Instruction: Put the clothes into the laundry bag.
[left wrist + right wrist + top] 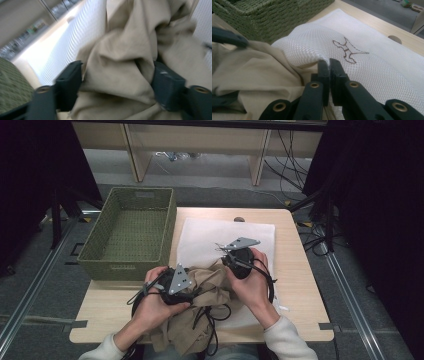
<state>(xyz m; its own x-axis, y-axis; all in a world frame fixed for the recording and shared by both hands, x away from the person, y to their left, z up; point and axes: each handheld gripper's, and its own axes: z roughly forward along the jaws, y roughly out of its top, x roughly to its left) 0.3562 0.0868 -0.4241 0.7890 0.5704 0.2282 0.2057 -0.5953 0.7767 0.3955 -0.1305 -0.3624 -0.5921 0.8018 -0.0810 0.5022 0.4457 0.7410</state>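
High view: wooden table (300,270) w/ green woven basket (131,232) at its left edge. White mesh bag (210,237) laid flat mid-table, just right of basket. Beige cloth (207,282) bunched at bag's near edge, spilling over table's front edge toward person. Left gripper (196,292) at cloth's left side, grey plate on top, hand around body. Right gripper (226,261) at cloth's far-right side, over bag's near edge, grey plate on top. Both sleeves pale. Cables trailing over cloth.

Left gripper view: blurred. Jaws standing wide apart, thick bunch of beige cloth (120,67) between them; fabric against both inner faces, but firm press not confirmable; no clamp read. White mesh bag (75,40) beyond cloth, table edge (32,52) past it, green woven basket (10,82) low left.

Right gripper view: right gripper (329,62) w/ jaws closed tight, pinching edge of white mesh bag (352,42) at tips; mesh puckered there. Brown stitched figure (348,48) on bag just beyond tips. Beige cloth (259,75) heaped left of jaws, touching bag's edge. Green woven basket (267,15) behind, near bag. Other gripper's dark jaw (228,37) resting at cloth's far left.
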